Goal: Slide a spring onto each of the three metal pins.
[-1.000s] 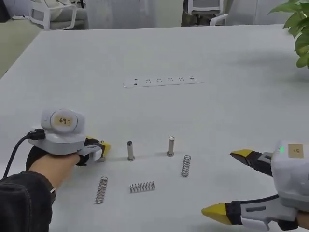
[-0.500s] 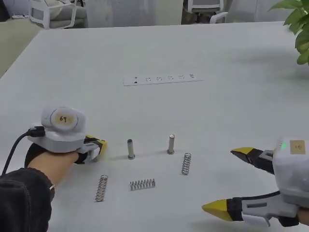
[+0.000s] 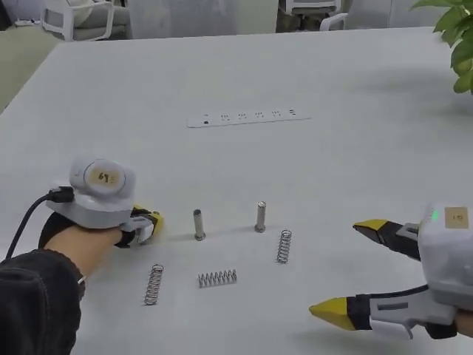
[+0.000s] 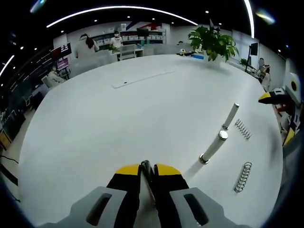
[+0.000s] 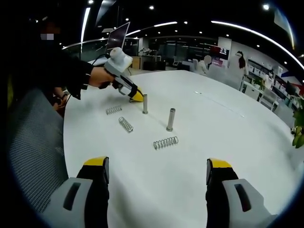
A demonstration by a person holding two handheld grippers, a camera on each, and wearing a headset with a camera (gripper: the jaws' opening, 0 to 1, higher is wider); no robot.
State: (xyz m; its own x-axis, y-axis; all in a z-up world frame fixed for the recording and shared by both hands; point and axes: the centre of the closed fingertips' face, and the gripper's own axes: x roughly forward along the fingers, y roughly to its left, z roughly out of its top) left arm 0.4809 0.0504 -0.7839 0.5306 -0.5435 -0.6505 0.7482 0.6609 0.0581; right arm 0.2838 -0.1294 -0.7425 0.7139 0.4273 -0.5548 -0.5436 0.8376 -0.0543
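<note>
The table point(image 3: 355, 148) is wide and white, and the work sits well apart from its far edge and its left edge. A power strip point(image 3: 247, 117) lies flat further back, with bare table between it and the parts. A plant point(image 3: 460, 44) comes in at the far right corner.

Two pins stand upright near each other: the first standing pin point(image 3: 198, 224) and the second standing pin point(image 3: 260, 217). Three springs lie flat in front of them, none on a pin: the left spring point(image 3: 154, 284), the middle spring point(image 3: 217, 278) and the right spring point(image 3: 284, 246), which is just beside the second standing pin. They do not touch each other.

The left gripper point(image 3: 151, 224) is low over the table, left of the first standing pin, and points toward it. Its fingers point(image 4: 127, 173) are together, clamped on a thin held pin point(image 4: 148, 183). The left hand point(image 3: 81, 248) carries it, with a dark sleeve point(image 3: 33, 303) behind.

The right gripper point(image 3: 347, 268) is at the near right and points left, with open table between it and the springs. Its fingers point(image 5: 97, 166) are wide apart and hold nothing.
</note>
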